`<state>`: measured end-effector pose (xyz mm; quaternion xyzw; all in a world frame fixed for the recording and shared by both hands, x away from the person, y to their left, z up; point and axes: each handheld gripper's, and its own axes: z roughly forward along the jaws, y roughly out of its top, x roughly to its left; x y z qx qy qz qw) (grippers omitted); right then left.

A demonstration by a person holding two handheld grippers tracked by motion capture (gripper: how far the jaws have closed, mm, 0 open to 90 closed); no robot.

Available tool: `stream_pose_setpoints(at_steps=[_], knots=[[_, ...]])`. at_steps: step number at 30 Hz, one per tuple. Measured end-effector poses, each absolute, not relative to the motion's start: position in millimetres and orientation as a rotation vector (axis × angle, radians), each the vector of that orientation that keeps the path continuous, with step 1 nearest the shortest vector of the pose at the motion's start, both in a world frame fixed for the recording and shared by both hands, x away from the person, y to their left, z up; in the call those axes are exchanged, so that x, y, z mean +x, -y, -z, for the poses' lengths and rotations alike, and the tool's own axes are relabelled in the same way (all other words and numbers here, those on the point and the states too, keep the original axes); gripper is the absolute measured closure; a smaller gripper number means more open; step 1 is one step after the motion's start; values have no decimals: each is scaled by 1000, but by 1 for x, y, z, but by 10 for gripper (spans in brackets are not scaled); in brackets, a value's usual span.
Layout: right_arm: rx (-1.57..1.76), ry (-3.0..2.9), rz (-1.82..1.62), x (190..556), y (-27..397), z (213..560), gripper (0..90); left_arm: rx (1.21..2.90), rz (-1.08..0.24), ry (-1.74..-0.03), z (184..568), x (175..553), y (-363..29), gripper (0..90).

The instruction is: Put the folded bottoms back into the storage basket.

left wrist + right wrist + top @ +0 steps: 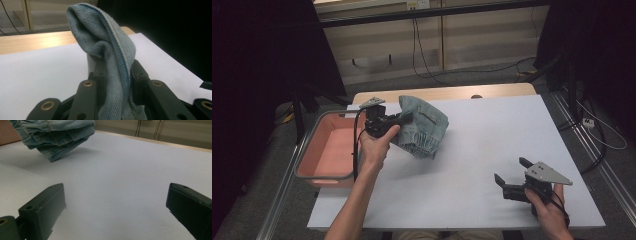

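At the near right of the worktop [472, 145], the right gripper [508, 172] is held with jaws wide and empty. At the far left, folded jeans [424, 125] are clamped in the left gripper [404, 119], beside a pink bin [319, 172].

Folded blue denim garment [424, 126], lifted, hanging

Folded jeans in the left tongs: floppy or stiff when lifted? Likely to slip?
Probably floppy: the folded jeans sag below the left tongs, their layers drooping. Slip seems unlikely, as the jaws pinch a thick denim fold. Likely fairly heavy for cloth, with several layers stacked.
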<state>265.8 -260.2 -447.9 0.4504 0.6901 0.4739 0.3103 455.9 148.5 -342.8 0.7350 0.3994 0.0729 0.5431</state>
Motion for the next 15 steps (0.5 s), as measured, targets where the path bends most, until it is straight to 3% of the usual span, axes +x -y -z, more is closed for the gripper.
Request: stream_pose_setpoints(at_steps=[15], knots=[[1186,-1827,-1252,266,259,448,24,1737,-188,-932,327,447,-170,720]])
